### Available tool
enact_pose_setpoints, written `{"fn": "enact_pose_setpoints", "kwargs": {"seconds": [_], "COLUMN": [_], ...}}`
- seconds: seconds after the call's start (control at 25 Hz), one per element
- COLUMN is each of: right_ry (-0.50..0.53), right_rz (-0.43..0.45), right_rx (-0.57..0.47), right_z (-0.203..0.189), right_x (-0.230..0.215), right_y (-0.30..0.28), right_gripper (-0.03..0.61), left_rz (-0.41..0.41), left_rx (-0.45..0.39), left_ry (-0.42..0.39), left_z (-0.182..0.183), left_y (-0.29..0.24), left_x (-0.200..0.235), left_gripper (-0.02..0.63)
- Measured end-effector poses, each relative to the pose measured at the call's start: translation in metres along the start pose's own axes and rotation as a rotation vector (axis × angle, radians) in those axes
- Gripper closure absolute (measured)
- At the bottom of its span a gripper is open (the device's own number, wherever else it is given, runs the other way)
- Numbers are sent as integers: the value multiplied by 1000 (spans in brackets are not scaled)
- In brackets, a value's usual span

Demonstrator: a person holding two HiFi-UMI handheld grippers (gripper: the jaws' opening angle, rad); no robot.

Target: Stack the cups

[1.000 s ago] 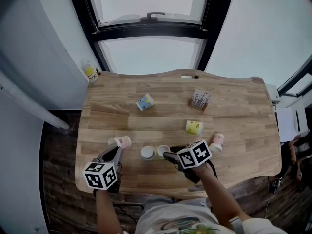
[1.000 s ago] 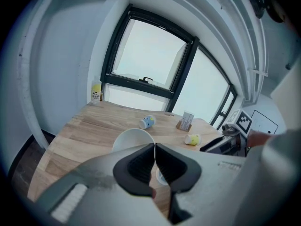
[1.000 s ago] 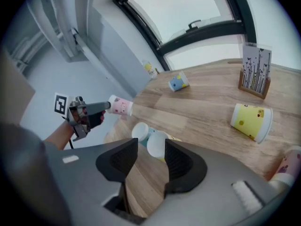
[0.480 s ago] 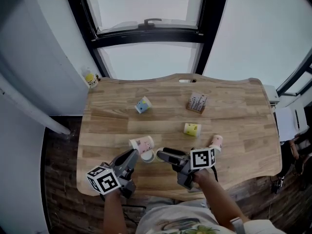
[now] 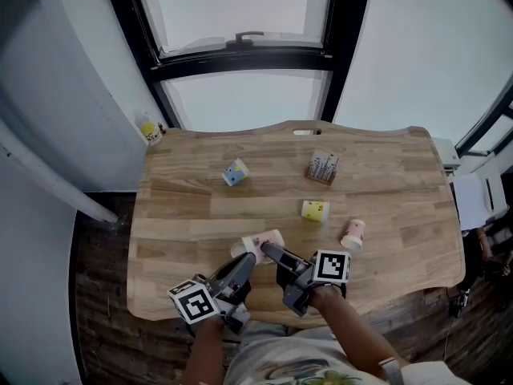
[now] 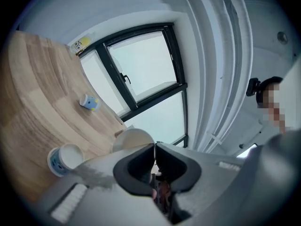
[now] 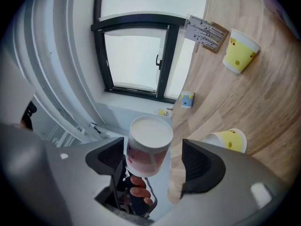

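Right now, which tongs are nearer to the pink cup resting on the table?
Right. The right tongs are left of the pink cup on the table; the left tongs, holding another pink cup, are farther left.

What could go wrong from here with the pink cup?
The left gripper pinches the pink cup only by its rim, so it may slip. The right gripper has just been opening its jaws, which stand wide around the cup without gripping; a dropped cup could roll off the table.
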State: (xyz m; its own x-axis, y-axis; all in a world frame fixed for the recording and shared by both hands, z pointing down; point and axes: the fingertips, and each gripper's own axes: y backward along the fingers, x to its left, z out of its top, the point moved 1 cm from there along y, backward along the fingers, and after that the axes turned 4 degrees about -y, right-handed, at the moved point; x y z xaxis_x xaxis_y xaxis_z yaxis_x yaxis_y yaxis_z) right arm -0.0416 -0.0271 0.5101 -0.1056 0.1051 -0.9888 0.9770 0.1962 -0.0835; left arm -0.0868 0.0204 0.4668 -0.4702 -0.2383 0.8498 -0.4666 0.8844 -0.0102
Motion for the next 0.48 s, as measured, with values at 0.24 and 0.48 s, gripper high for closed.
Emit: {"fn": "enact_pose_setpoints", "kwargs": {"seconds": [0.24, 0.48], "right_ry": [46, 133], "right_rz": [32, 55], "right_rx": [-57, -75], "right_z": [13, 21], "right_x": [3, 13], "right_y": [11, 18], "right_gripper": [273, 283], "left_rz": [-26, 9], "left_rx": [66, 114], "left_ry": [9, -49], "left_z": [-22, -29], "left_y": [-8, -11], "left_x": [-3, 0], "left_gripper": [598, 588]}}
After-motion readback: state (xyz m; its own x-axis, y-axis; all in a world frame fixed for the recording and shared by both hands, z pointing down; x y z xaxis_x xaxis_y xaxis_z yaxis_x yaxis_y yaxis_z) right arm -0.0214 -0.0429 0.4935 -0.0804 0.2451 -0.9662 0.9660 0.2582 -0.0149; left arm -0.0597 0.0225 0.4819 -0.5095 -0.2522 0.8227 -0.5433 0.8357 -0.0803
